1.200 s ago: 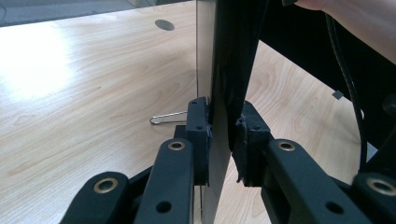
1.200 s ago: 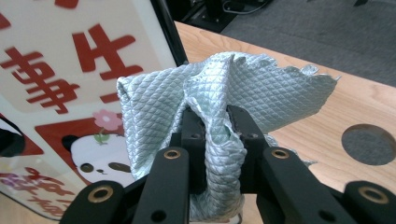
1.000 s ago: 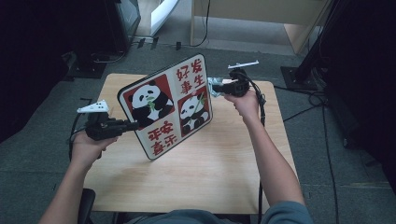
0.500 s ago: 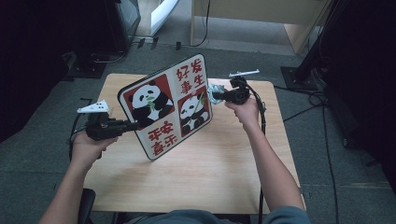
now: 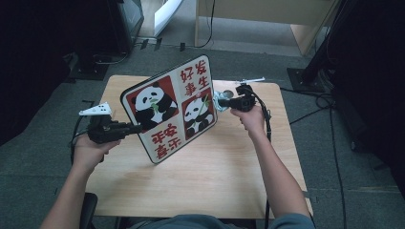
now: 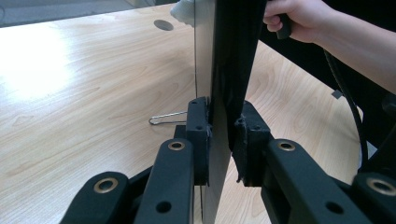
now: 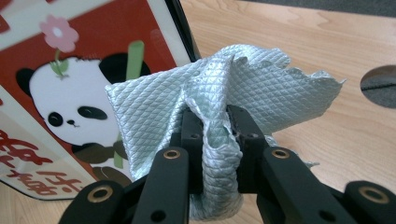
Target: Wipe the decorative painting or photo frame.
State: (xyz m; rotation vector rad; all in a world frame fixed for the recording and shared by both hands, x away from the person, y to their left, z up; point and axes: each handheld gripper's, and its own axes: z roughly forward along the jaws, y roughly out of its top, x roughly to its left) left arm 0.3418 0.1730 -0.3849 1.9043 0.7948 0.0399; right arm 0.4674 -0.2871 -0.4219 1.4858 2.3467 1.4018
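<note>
My left tool (image 6: 219,135) is clamped tight on the edge of the panda board (image 5: 169,112), holding it up on its edge on the surface (image 5: 229,176). The board looks stiff, flat and smooth, so I think the rim is the best place to hold it. My right tool (image 7: 215,126) pinches a soft, light cleaning cloth (image 7: 224,93) just beside the board's right edge.

My work surface is a light wooden table (image 5: 210,181) at the centre of the high view, standing on grey carpet (image 5: 334,191). A round cable hole (image 6: 163,24) sits upper centre in my left gripper view; a wire clip (image 6: 166,119) lies at mid-frame.
</note>
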